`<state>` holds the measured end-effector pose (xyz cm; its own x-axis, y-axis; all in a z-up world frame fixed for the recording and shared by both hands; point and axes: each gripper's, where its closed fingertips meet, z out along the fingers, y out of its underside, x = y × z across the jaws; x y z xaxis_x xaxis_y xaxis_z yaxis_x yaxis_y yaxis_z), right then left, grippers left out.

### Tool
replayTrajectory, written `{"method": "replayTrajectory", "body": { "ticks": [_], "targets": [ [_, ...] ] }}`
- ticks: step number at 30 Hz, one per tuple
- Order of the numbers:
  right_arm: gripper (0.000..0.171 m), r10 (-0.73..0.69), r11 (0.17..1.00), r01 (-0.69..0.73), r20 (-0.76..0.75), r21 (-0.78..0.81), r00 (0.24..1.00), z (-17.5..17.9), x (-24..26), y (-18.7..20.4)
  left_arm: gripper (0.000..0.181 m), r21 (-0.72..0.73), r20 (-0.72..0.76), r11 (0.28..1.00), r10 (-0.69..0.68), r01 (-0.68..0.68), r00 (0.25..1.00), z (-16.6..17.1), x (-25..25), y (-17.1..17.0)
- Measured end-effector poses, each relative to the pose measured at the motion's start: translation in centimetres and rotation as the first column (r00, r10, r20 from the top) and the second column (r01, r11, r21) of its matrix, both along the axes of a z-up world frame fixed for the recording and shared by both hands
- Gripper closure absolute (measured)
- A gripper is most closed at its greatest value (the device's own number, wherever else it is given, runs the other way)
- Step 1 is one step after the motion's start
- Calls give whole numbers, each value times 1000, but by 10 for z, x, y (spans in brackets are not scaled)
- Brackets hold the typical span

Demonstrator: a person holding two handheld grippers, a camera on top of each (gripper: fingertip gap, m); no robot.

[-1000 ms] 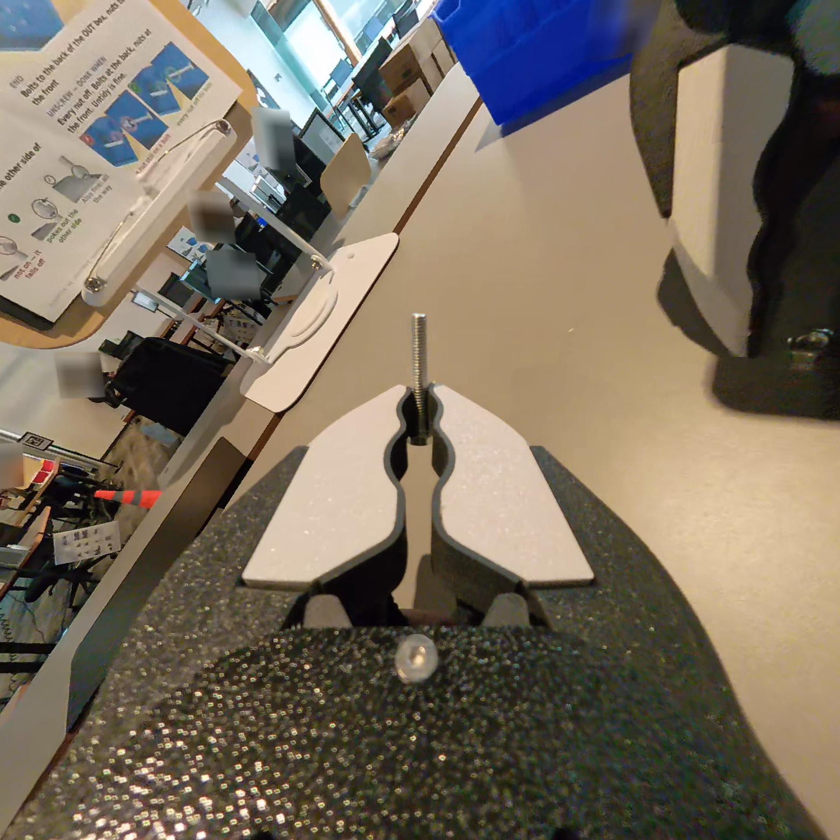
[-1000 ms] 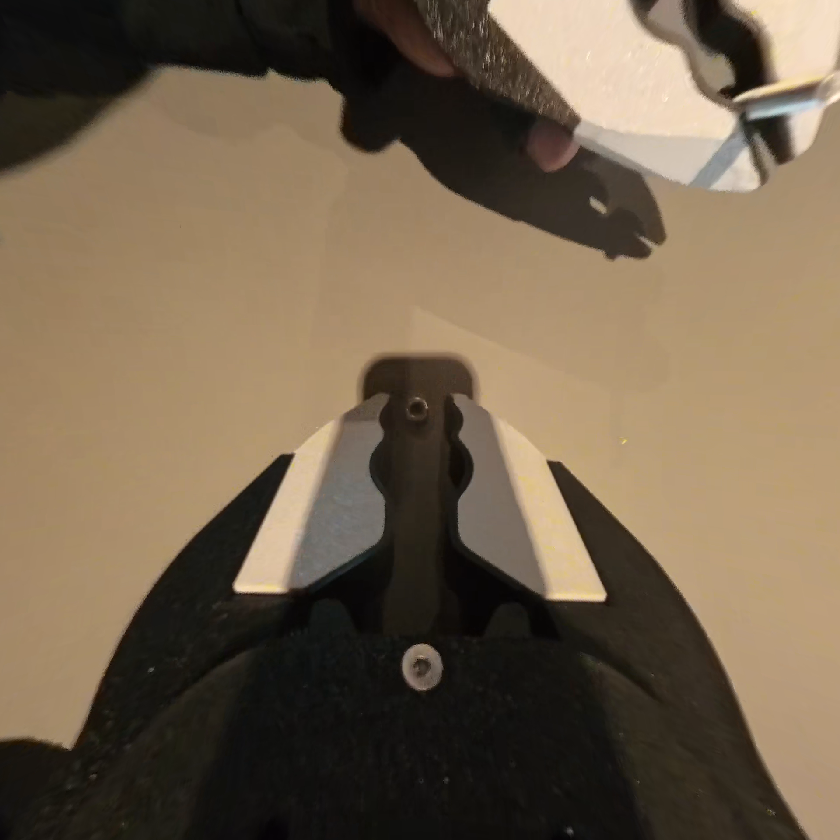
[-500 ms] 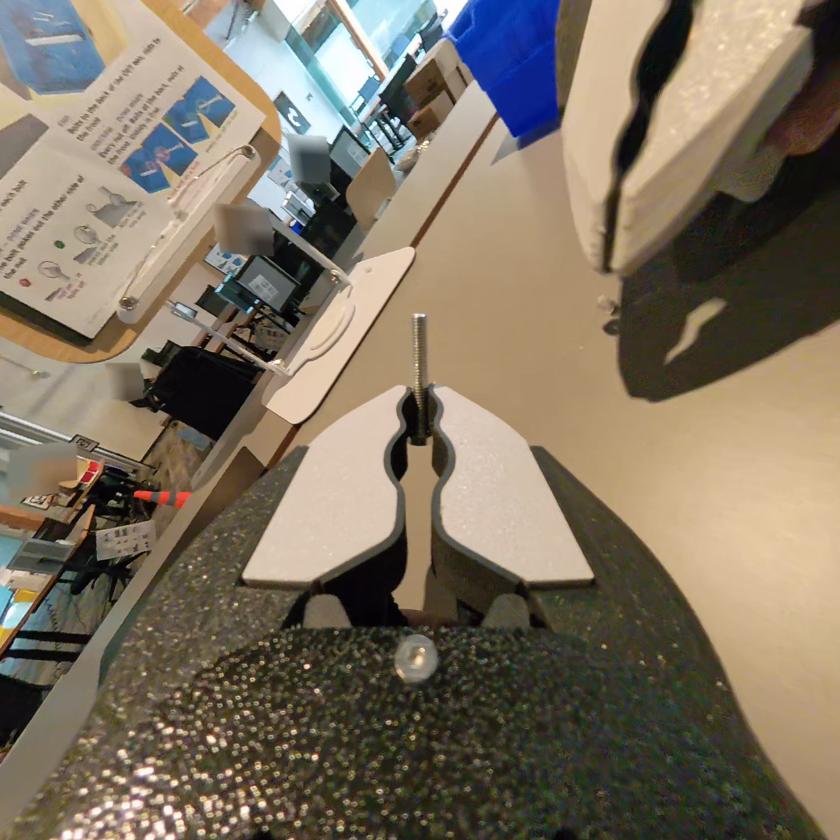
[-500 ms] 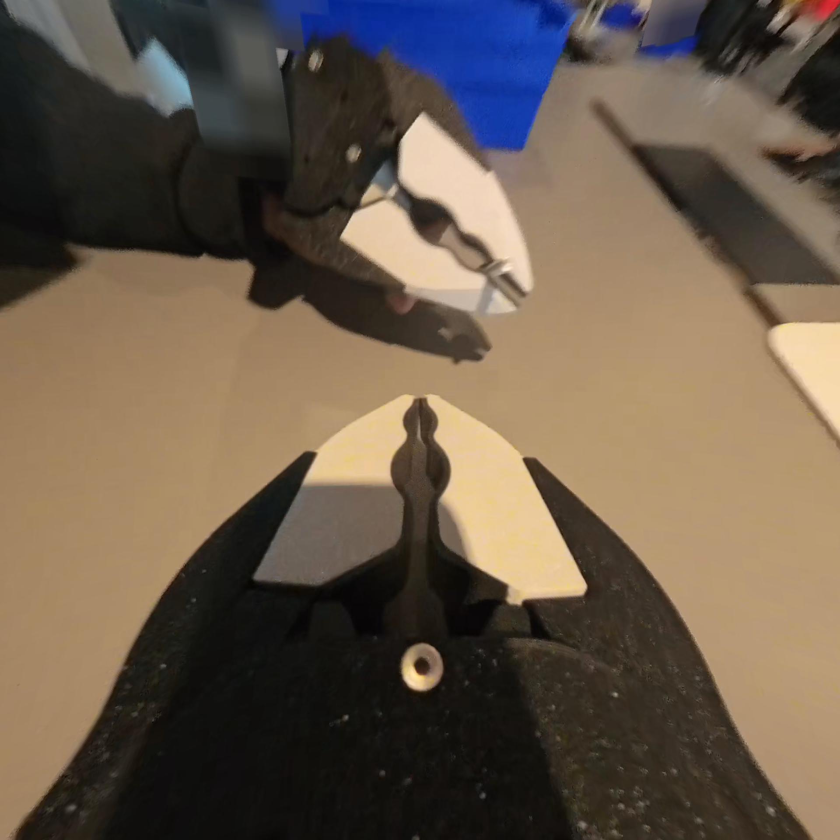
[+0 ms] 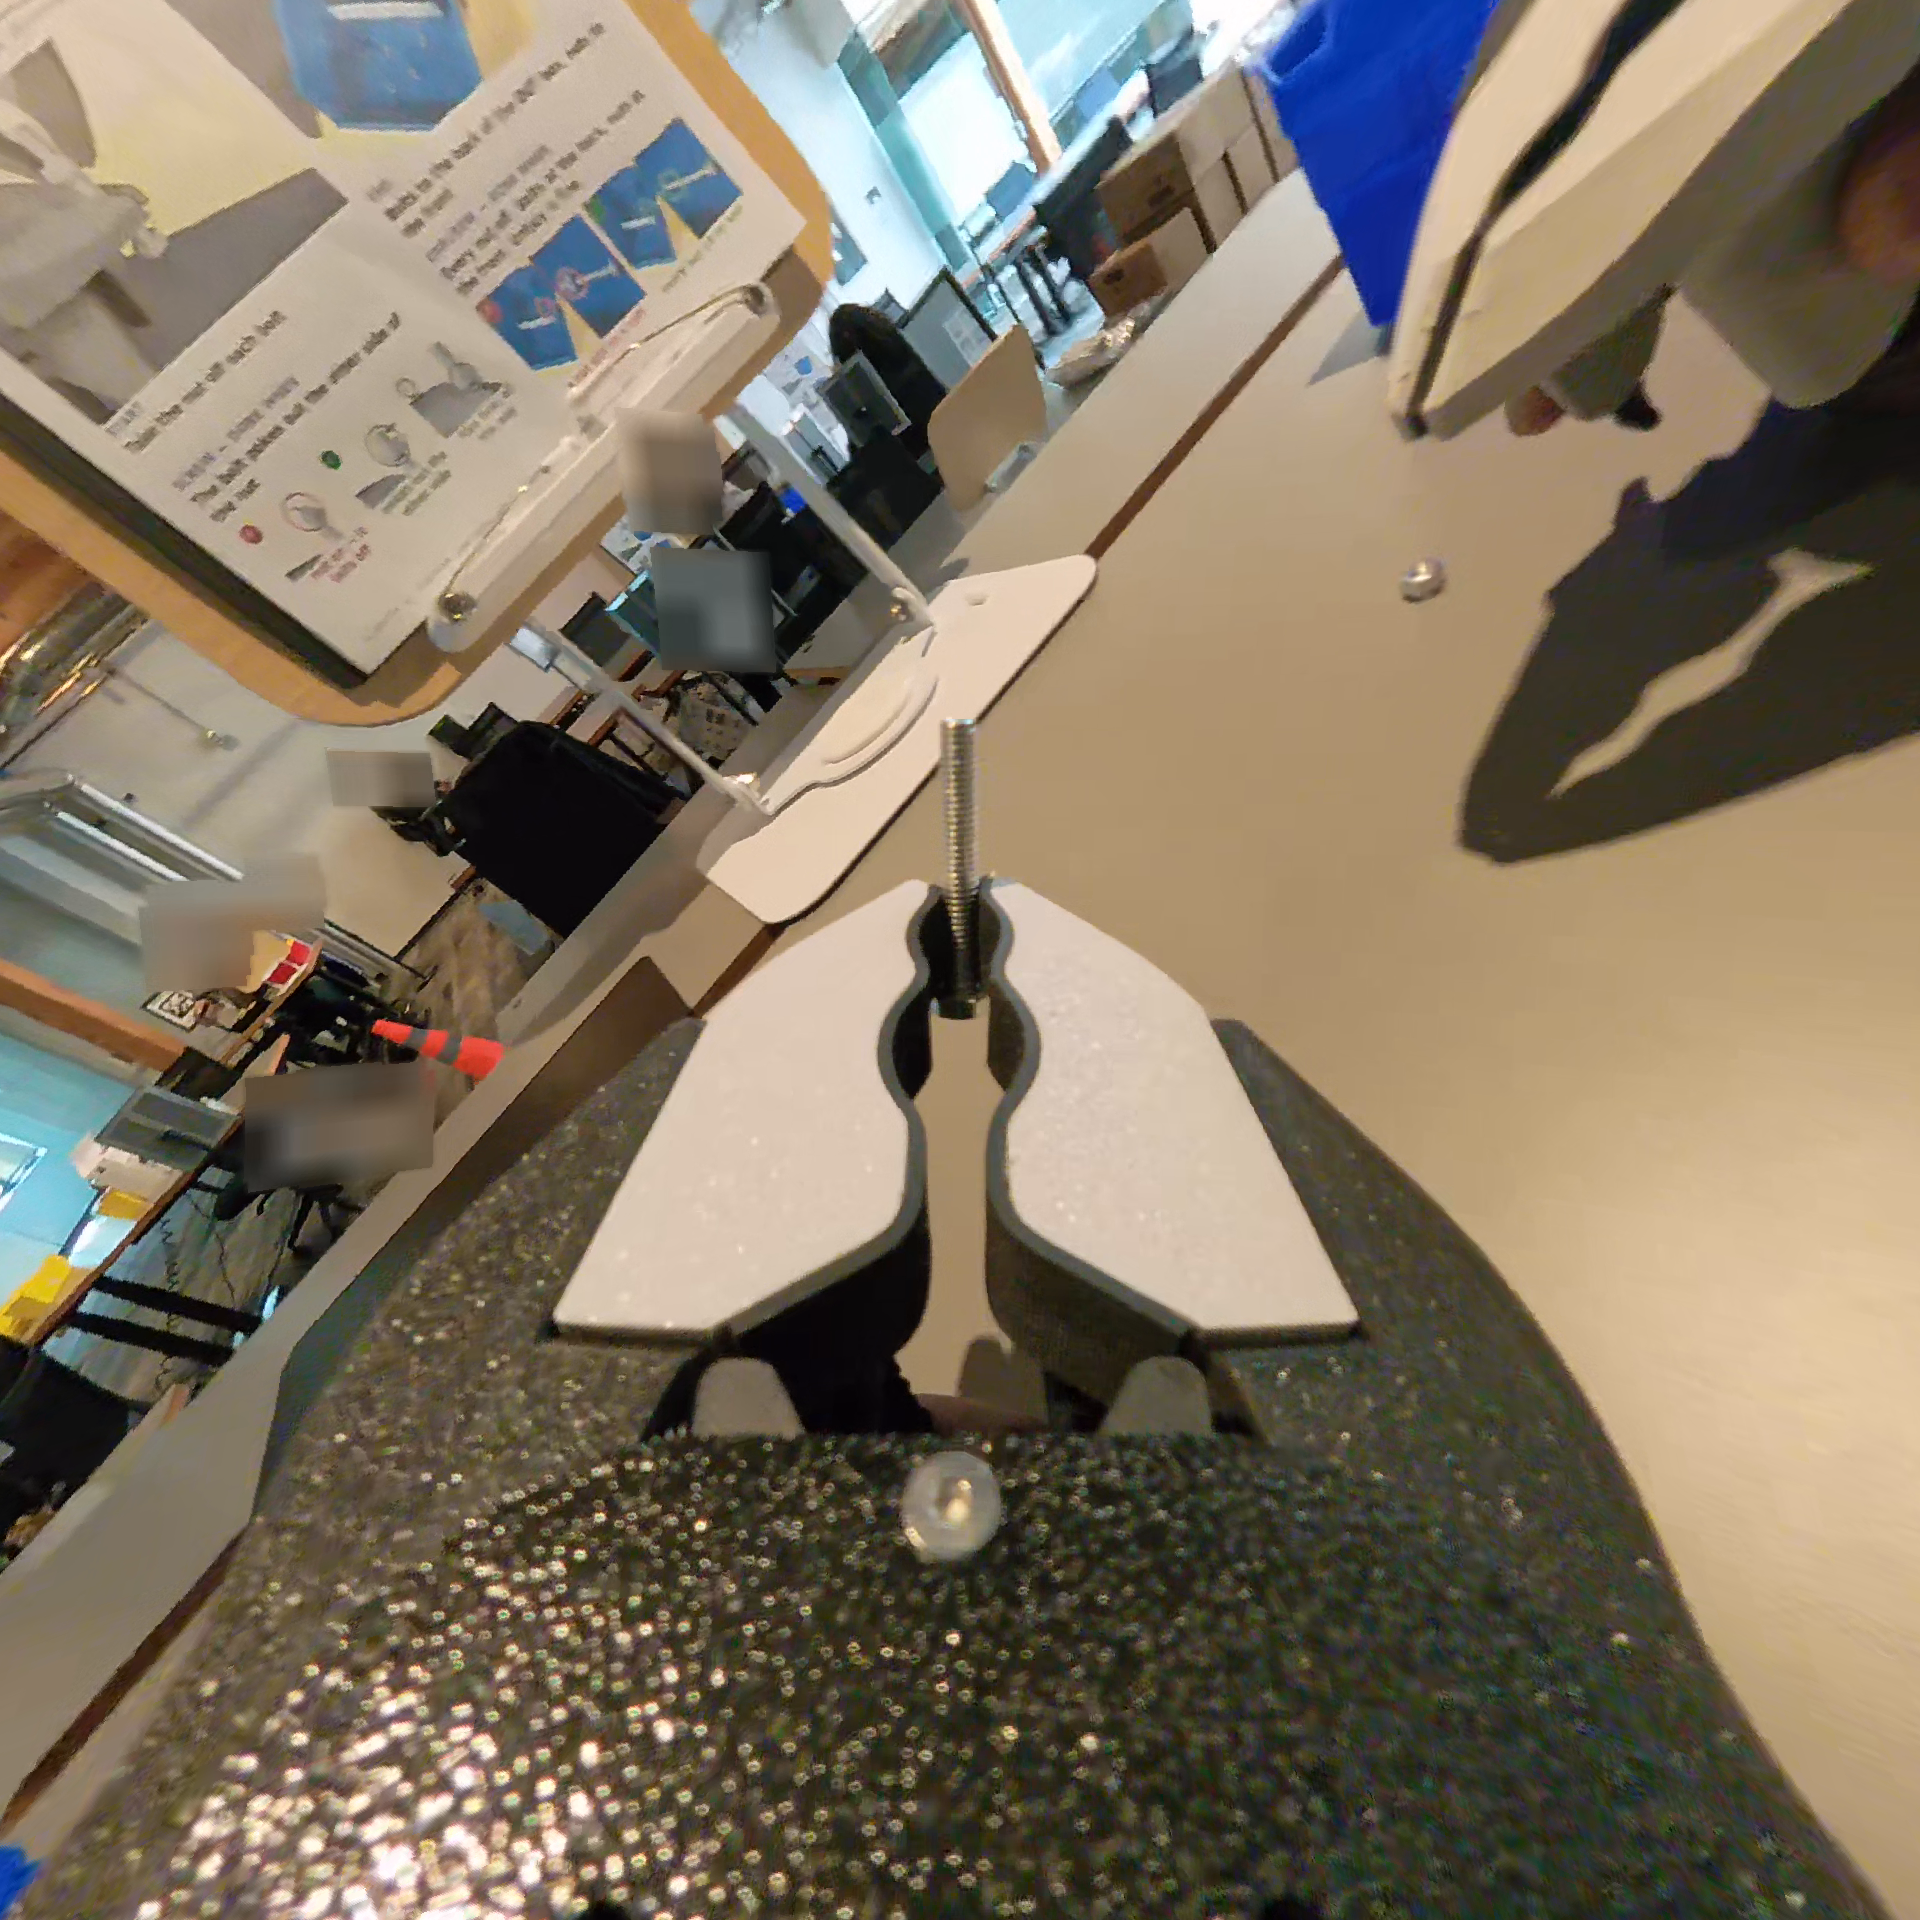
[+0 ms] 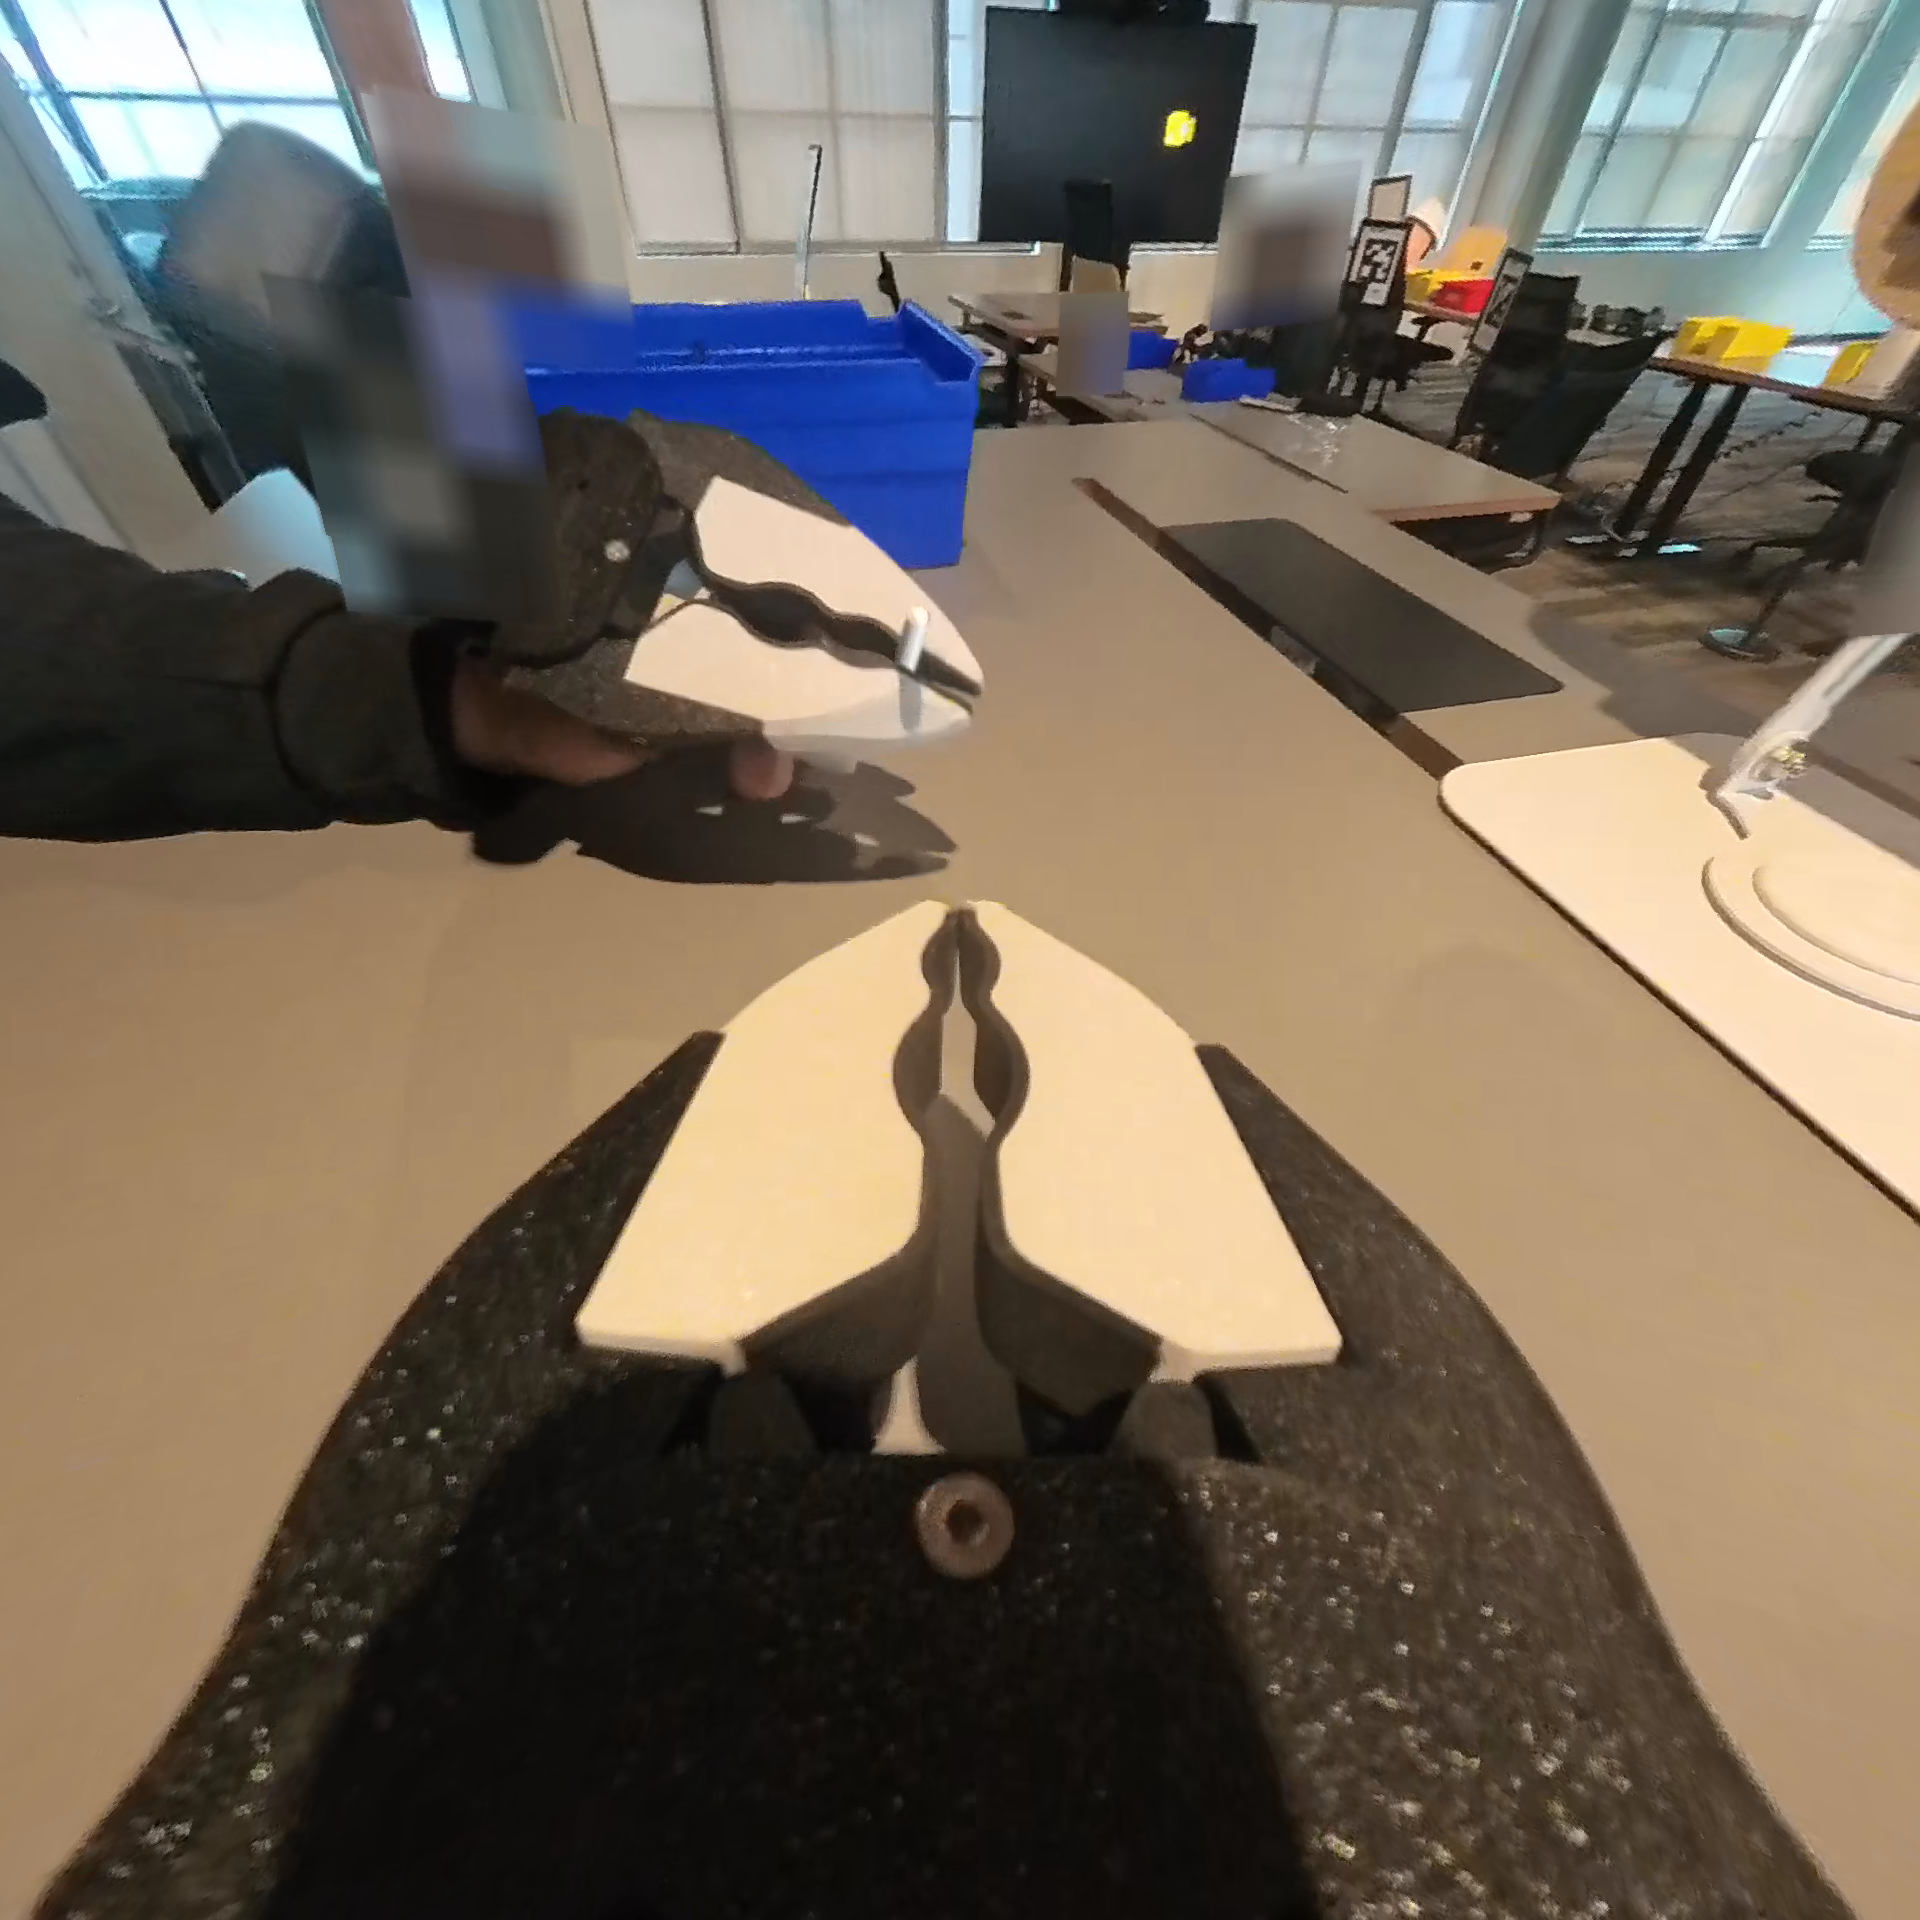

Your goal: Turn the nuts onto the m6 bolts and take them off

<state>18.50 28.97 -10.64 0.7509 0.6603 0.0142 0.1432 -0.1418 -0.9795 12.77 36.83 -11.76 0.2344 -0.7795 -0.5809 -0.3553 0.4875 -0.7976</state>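
My left gripper (image 5: 961,896) is shut on a silver bolt (image 5: 958,821). Its threaded shaft sticks out forward past the fingertips. A small silver nut (image 5: 1421,579) lies on the beige table (image 5: 1299,1039), ahead and to the right of the bolt. My right gripper (image 6: 958,912) is shut, with nothing visible between its tips, and is held above the table. It also shows at the upper right of the left wrist view (image 5: 1455,343), above the nut. In the right wrist view the left gripper (image 6: 940,681) holds the bolt (image 6: 914,649) at the left.
A blue bin (image 6: 758,416) stands at the back of the table. A white stand base (image 6: 1662,883) lies to the right and also shows in the left wrist view (image 5: 914,707). A clipboard with a printed sheet (image 5: 364,260) hangs above it. A dark mat (image 6: 1351,603) lies farther back. About 10 cm separates my left fingertips from my right.
My right gripper was open over the nut on the table, then shut and rose to point level across the table. The nut stays on the table. My left gripper keeps hold of the bolt.
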Motion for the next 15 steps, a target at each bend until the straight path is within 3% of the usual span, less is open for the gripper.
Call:
{"method": "replayTrajectory", "body": {
  "ticks": [6,12,15],
  "targets": [
    [171,-33,998,39,-117,42,993,16,15,0,177,-41,67,999,34,-31,997,9,-8,10],
    [171,-46,926,230,-516,300,855,92,80,-27,177,-91,153,994,78,-64,985,20,-16,21],
    [171,-185,916,300,-384,266,905,82,83,-19,177,-86,134,994,74,-63,988,18,-15,21]
  ]
}}
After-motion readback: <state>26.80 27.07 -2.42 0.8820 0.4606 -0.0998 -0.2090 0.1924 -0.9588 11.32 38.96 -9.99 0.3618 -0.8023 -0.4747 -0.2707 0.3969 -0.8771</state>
